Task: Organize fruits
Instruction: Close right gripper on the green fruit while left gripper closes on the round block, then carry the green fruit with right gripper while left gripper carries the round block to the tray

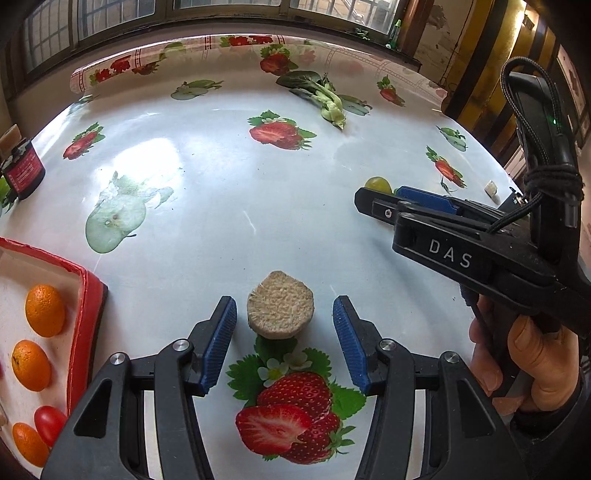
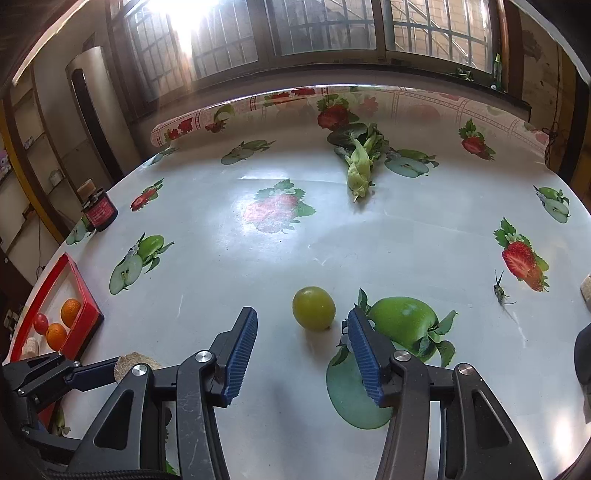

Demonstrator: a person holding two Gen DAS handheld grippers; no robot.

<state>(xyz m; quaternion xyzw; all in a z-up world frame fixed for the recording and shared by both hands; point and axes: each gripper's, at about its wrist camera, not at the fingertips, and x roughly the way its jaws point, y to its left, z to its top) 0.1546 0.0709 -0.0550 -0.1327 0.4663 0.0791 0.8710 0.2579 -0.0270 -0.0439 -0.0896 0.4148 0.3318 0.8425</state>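
Home dining room, fruit-print tablecloth (image 2: 295,229), barred windows (image 2: 295,33), wall shelves (image 2: 22,147)

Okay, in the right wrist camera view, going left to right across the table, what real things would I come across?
Red tray with oranges and a small tomato → dark jar → green round fruit → leafy vegetable → small green stem scrap.

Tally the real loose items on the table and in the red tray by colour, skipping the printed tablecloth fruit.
Orange: 3 oranges in the red tray
Red: 1 tomato
Yellow-green: 1 round fruit
Green: 1 leafy vegetable
Beige: 1 round cake
Total: 7
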